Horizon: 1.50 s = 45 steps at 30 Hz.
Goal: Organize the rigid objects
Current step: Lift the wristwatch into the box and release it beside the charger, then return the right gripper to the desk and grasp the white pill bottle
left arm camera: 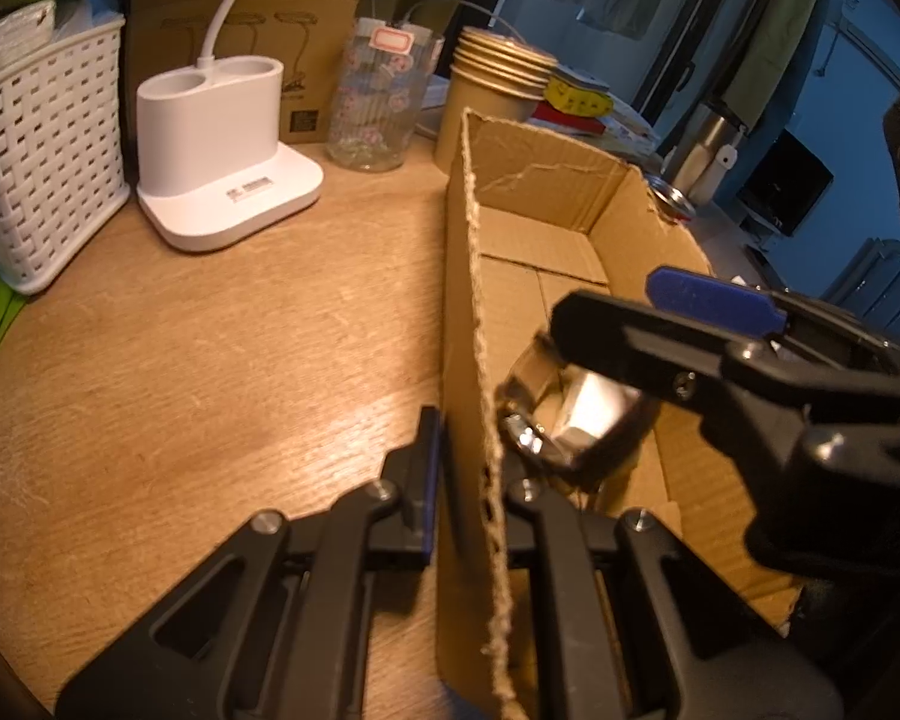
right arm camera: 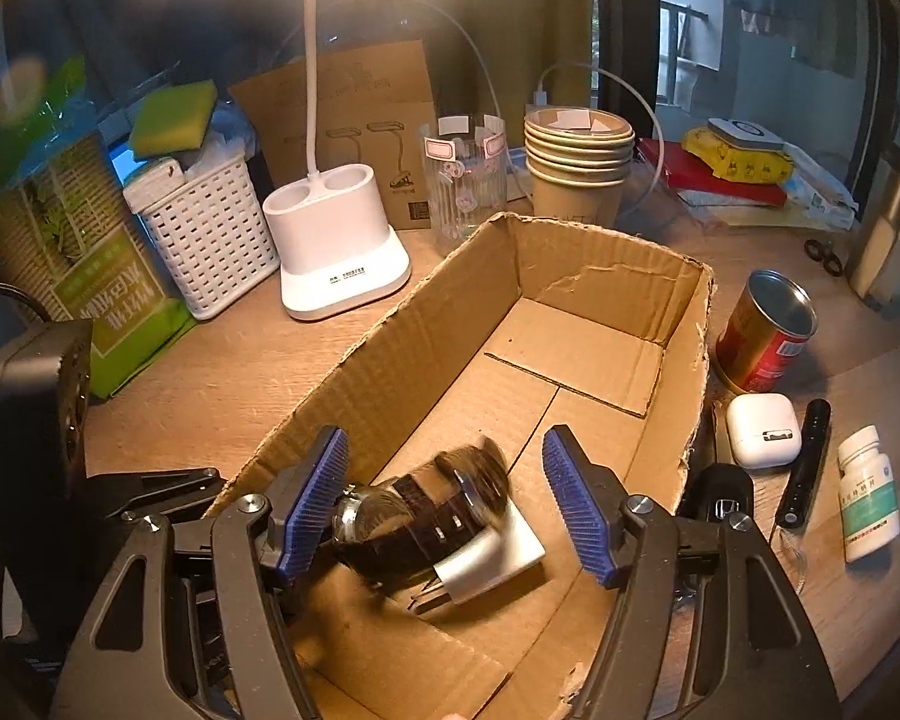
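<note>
An open cardboard box (right arm camera: pixel 600 276) sits on the wooden desk. My left gripper (left arm camera: pixel 468 480) is shut on the box's left wall (left arm camera: pixel 468 312), one finger on each side. My right gripper (right arm camera: pixel 444 504) is open over the box's near end. A dark wristwatch (right arm camera: pixel 426 516) with a silver plate lies blurred between its fingers on the box floor, and it also shows in the left wrist view (left arm camera: pixel 570 414). Outside the box on the right lie a red can (right arm camera: pixel 765 336), a white earbud case (right arm camera: pixel 762 429), a black pen (right arm camera: pixel 801 468), a car key (right arm camera: pixel 720 498) and a white pill bottle (right arm camera: pixel 870 492).
A white lamp base (right arm camera: pixel 336 240), a white woven basket (right arm camera: pixel 210 234), a clear glass jar (right arm camera: pixel 465 180) and stacked paper cups (right arm camera: pixel 576 168) stand behind the box. A green package (right arm camera: pixel 72 276) stands at the far left. Books and papers (right arm camera: pixel 732 180) lie at the back right.
</note>
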Motion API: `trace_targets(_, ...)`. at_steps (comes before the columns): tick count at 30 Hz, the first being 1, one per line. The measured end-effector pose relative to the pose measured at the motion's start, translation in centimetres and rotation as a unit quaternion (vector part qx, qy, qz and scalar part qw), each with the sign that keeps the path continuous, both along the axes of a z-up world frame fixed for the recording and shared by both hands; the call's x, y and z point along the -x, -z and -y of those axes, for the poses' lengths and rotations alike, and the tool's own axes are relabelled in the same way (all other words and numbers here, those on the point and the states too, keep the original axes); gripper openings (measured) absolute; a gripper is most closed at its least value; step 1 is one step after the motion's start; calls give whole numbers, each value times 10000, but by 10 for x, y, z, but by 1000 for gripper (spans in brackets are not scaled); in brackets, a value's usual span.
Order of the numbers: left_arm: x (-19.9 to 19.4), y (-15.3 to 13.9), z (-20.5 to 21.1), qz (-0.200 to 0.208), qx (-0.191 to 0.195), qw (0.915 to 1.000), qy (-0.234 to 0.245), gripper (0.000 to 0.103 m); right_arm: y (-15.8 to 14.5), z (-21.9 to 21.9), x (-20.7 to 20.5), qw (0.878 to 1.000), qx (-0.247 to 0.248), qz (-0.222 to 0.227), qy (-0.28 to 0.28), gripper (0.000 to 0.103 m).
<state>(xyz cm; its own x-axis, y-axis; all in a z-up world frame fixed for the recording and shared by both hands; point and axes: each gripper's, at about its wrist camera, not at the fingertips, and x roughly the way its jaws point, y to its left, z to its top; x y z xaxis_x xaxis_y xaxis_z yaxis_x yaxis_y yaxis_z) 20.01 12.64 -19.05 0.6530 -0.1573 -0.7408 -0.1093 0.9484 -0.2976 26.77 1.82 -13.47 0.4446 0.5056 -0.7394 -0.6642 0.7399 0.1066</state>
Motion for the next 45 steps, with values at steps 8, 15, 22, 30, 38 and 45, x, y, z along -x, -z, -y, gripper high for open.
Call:
trace_targets(8, 1, 1, -1, -4, 7, 10000, 10, 9, -16, 19, 6, 9992, -235, 318, 94, 71)
trace_targets(15, 0, 2, -3, -7, 13, 10000, 16, 9, -36, 58, 4, 9947, -548, 683, 547, 71)
trace_targets(22, 0, 2, -2, -7, 14, 10000, 17, 9, -43, 96, -2, 9893, -593, 860, 1019, 71)
trace_targets(30, 0, 2, -3, -7, 14, 10000, 15, 9, -39, 129, -9, 9836, -549, 919, 1452, 71)
trace_targets(38, -1, 2, -4, -11, 18, 10000, 18, 9, -33, 152, -18, 9779, -500, 949, 1796, 71)
trace_targets(45, -1, 2, -5, -10, 19, 10000, 17, 9, -26, 165, -27, 9744, -366, 958, 2000, 71)
